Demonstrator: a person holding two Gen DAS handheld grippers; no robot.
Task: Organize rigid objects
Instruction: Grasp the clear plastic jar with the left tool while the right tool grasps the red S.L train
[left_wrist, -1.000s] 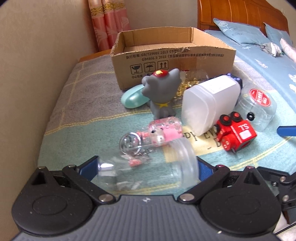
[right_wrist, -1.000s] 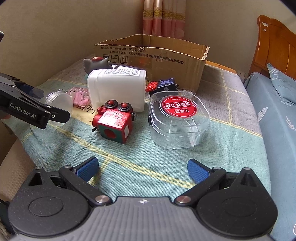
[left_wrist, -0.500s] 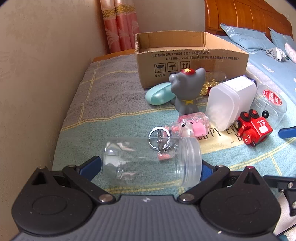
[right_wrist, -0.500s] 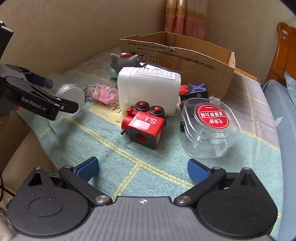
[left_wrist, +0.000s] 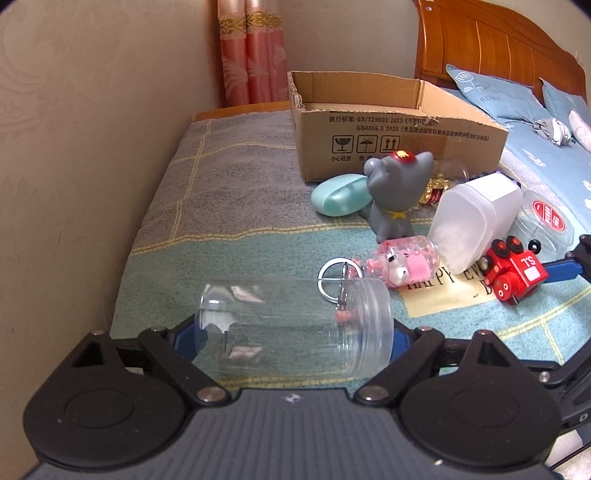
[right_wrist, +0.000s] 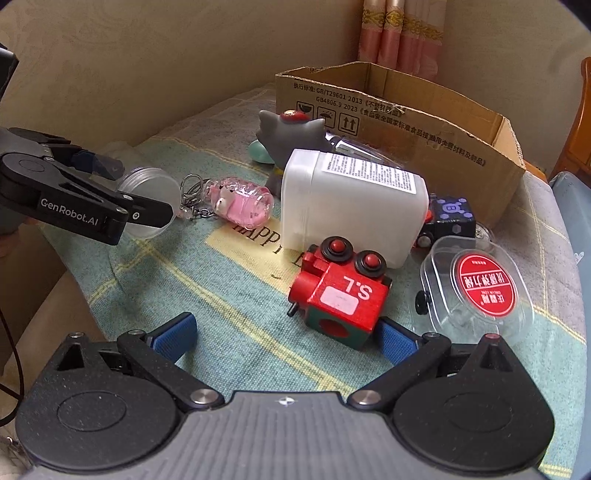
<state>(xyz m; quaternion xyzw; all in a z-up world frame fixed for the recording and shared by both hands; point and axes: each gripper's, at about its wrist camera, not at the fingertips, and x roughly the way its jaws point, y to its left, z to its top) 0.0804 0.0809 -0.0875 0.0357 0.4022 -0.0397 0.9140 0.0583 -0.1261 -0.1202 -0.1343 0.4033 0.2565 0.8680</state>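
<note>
A: Left wrist view: the box (left_wrist: 399, 125) sits at the blanket's (left_wrist: 236, 206) far edge, the white jug (left_wrist: 476, 221) lying before it.
B: And the grippers?
A: The left gripper (left_wrist: 293, 332) is clamped on the clear jar (left_wrist: 295, 325), held sideways above the near edge. The right gripper (right_wrist: 284, 338) is wide apart, one pad beside the red train (right_wrist: 343, 295).

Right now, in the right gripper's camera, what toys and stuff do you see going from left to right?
Left gripper holding the jar → pink keychain → white bottle → red train → clear case.
</note>
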